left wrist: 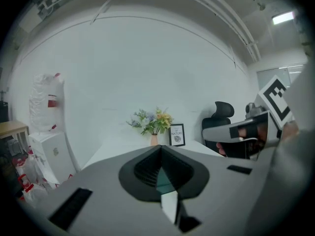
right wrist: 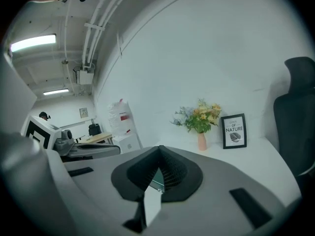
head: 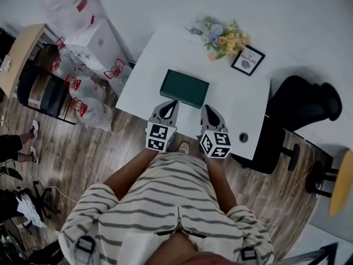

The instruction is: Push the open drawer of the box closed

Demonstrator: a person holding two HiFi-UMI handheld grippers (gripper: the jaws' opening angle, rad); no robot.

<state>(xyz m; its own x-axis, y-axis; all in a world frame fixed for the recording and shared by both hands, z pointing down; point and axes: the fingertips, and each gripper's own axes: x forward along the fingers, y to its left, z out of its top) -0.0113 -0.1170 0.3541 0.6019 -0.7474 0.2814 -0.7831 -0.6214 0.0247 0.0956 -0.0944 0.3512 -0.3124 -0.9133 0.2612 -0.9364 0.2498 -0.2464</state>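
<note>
Green box (head: 185, 88) sits on the white worktop (head: 144, 70), just ahead of both tongs. Its long axis runs crosswise, from the left tongs' side to the right tongs' side. From overhead it reads as one dark slab, and I cannot tell which face carries the drawer or how far it stands out.

The left tongs (head: 171, 103) reach the box's near left corner and the right tongs (head: 205, 108) its near right corner. Neither hand is clearly the nearer one. Both tips overlap the near edge in the head view, but whether they touch it I cannot say. In each gripper view the box shows only as a teal sliver low behind the pads, so the tongs seem to point out over it rather than at its face.

Both pairs of jaws are pressed together, pad against pad, with nothing clamped between them.

My judgement is that the coming push turns on this: the box lies straight ahead and slightly below the tips. Closed tips brought down against the near long side, one toward each end, would drive it evenly away from the person.

Beyond the box, ahead of the right tongs, stand a vase of flowers (head: 219, 37) and a framed print (head: 248, 60). A black office chair (head: 302, 101) is off to the right, and plastic bags (head: 88, 101) lie left of the worktop.
</note>
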